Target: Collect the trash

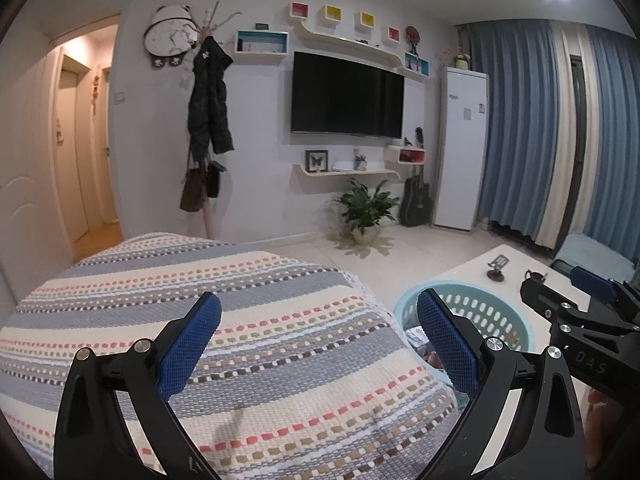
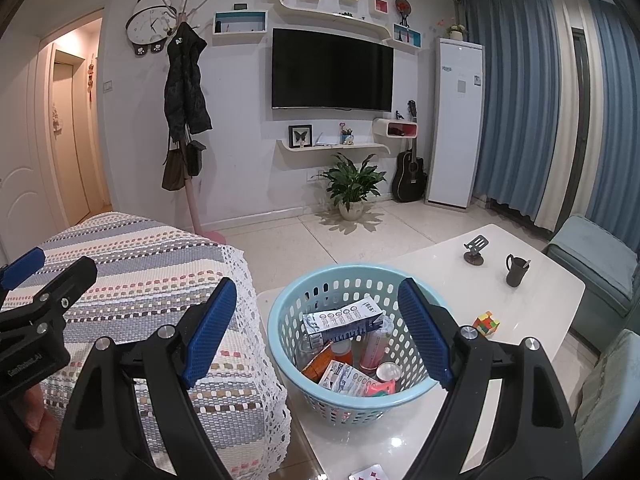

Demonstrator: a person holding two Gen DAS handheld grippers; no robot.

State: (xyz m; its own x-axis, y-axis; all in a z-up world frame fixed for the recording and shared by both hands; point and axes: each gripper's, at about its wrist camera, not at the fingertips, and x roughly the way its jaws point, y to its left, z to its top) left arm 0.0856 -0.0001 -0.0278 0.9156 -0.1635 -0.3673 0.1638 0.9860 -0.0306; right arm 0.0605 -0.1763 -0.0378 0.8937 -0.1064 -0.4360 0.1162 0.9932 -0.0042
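A light blue plastic basket point(image 2: 288, 344) stands on the white coffee table point(image 2: 532, 284); it holds several pieces of trash: a blue-white carton point(image 2: 344, 322), an orange pack point(image 2: 318, 366), a pink bottle point(image 2: 372, 350). My right gripper point(image 2: 318, 336) is open and empty above the basket. My left gripper point(image 1: 318, 344) is open and empty over the striped woven cover point(image 1: 240, 320); the basket point(image 1: 480, 312) shows at its right. A red-white paper scrap point(image 2: 370, 472) lies at the table's front edge.
On the table stand a dark mug point(image 2: 516, 270), a phone stand point(image 2: 476, 250) and a colour cube point(image 2: 487, 323). A potted plant point(image 2: 352, 188), a guitar point(image 2: 410, 172), a coat rack point(image 2: 186, 120) and a TV point(image 2: 332, 70) are at the far wall. A teal sofa point(image 2: 596, 268) is at right.
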